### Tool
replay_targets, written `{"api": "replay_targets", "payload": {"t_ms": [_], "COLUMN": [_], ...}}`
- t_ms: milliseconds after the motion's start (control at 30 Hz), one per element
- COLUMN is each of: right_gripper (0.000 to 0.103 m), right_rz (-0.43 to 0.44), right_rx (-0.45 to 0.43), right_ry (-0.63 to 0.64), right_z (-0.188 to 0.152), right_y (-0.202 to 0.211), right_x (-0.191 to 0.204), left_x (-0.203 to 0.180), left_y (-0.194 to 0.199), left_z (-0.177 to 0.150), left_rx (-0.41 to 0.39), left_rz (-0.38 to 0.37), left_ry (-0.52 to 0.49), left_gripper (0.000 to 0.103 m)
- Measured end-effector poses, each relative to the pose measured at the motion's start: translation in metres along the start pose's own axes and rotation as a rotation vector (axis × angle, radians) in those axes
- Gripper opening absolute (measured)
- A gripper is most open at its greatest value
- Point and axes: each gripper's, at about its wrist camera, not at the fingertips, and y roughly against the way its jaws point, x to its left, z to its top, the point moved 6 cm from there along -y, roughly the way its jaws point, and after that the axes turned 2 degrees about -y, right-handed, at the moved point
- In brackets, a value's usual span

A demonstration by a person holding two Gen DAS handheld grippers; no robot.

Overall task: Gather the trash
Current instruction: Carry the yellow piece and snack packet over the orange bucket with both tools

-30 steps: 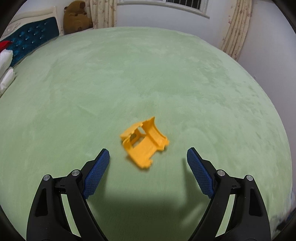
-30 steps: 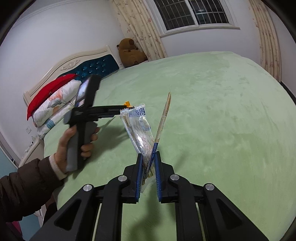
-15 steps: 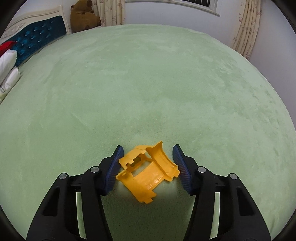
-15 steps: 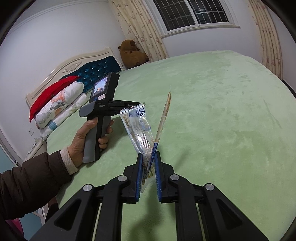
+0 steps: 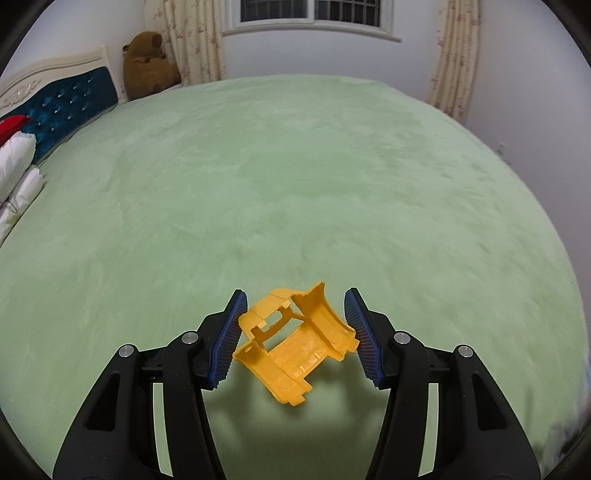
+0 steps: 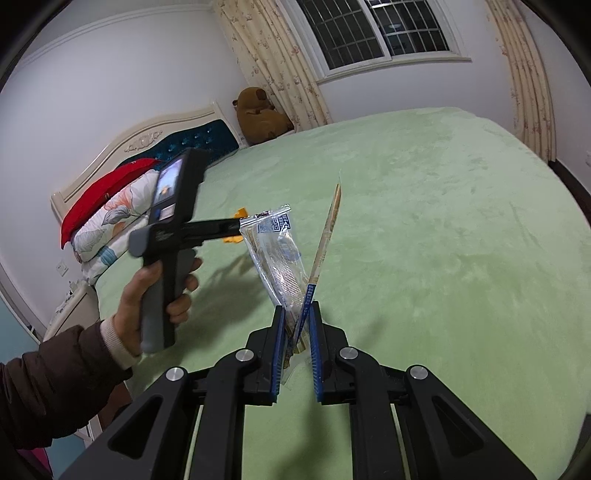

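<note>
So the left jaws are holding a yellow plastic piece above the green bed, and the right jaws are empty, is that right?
Not quite. The right gripper is not empty: the right wrist view shows its jaws shut on a clear plastic wrapper and a thin paper-sleeved stick. The rest stands: the left gripper holds the yellow plastic piece above the green bed.

Soft, even indoor light, dark window (image 6: 373, 33). Shadow on the bed (image 5: 295, 166) near its front edge. Fisheye bends edges, corners black. Handheld device (image 6: 173, 221) blurred.

A wide bed (image 5: 295, 177) under a pale green plush cover carries stacked pillows (image 6: 107, 218) by its headboard (image 6: 177, 136).
</note>
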Motion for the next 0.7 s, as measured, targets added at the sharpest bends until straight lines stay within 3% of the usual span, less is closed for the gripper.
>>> {"api": "replay_targets", "payload": {"t_ms": [233,500,700], "right_gripper": [0.013,0.013,0.013], "right_rz": [-0.033,-0.033,-0.002], "right_rx": [-0.006,0.013,0.087], "right_ry": [-0.035,-0.053,-0.057], "right_z": [-0.029,-0.074,-0.124], "right_y": [0.037,0.076,0.103], "right_x": [0.008,0.024,0.044], "left_x": [-0.020,-0.054,-0.071], "left_y": [0.066,0.136,0.173], "left_z": [-0.053,-0.130,-0.193], "left_rx": [-0.012,-0.035,-0.011], "left_rz": [-0.089,-0.147,-0.224], "left_ry": [-0.019,-0.130,-0.202], "left_gripper": [0.054,0.054,0.054]}}
